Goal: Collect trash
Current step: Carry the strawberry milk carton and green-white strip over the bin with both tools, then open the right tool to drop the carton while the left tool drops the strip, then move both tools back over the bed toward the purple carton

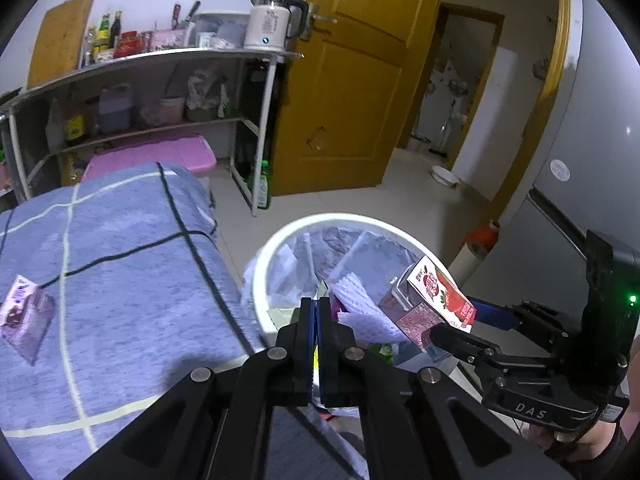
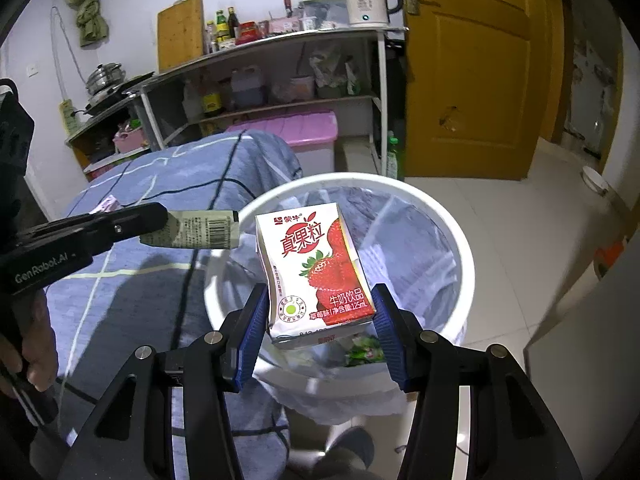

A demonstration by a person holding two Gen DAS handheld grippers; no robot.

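Right wrist view: my right gripper (image 2: 320, 320) pinches the strawberry milk carton (image 2: 316, 272) between its blue pads (image 2: 254, 332), holding it over the open mouth of the white trash bin (image 2: 452, 220). The bin is lined with a pale bag, and crumpled wrappers lie at the bottom. To the left, my left gripper (image 2: 168, 220) is pressed together on a flattened wrapper with a barcode (image 2: 206, 229), just beside the bin's rim. From the left wrist, those fingers (image 1: 308, 320) sit tight together — the wrapper itself is barely visible there. Further left, a purple carton (image 1: 24, 314) lies on the blue checked bedspread (image 1: 120, 260). Beyond stand the metal shelf (image 2: 280, 44), the kettle (image 2: 368, 0) and the yellow door (image 2: 480, 80).
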